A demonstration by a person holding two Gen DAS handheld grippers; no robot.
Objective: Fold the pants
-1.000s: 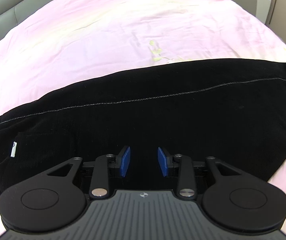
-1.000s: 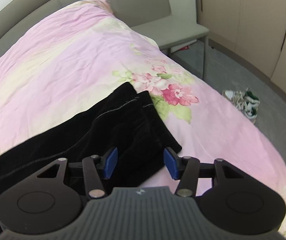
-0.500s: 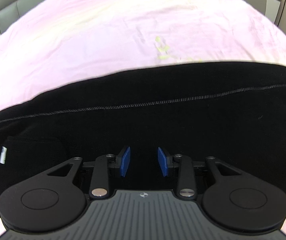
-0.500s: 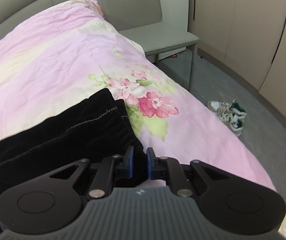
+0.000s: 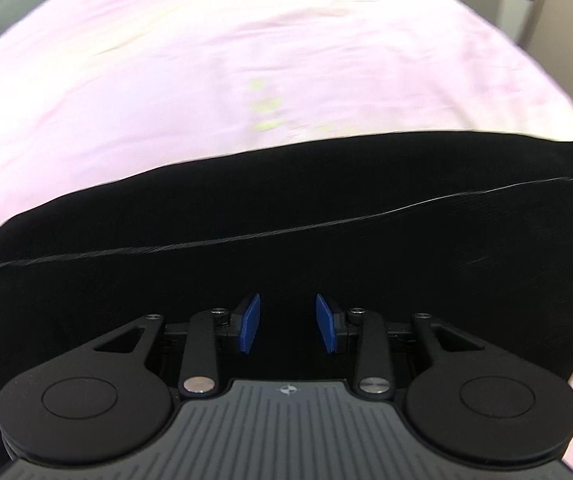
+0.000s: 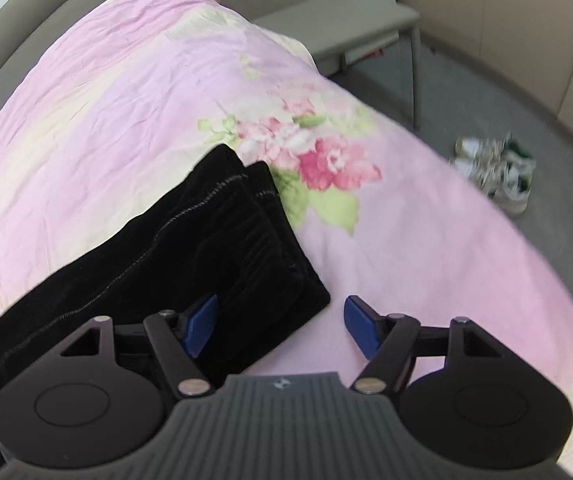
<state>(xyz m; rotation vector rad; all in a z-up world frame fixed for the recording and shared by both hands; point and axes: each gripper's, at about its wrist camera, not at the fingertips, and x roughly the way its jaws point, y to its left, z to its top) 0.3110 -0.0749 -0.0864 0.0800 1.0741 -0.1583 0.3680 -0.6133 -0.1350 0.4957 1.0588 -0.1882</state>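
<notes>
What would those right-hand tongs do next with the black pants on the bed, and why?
Probably lower and close on the hem end of the black pants. The right tongs are opening, the hem corner lies between their blue pads, and nothing is gripped yet.

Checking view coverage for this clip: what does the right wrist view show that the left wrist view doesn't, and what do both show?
Right wrist only: the stacked leg hems, the floral print, a grey chair, white sneakers on the floor, and the right claw opening beside the hem corner.

Left wrist only: the left claw, partly open, over the pants' middle.

Both: black pants with a pale stitched seam, lying on the pink bedspread.
</notes>
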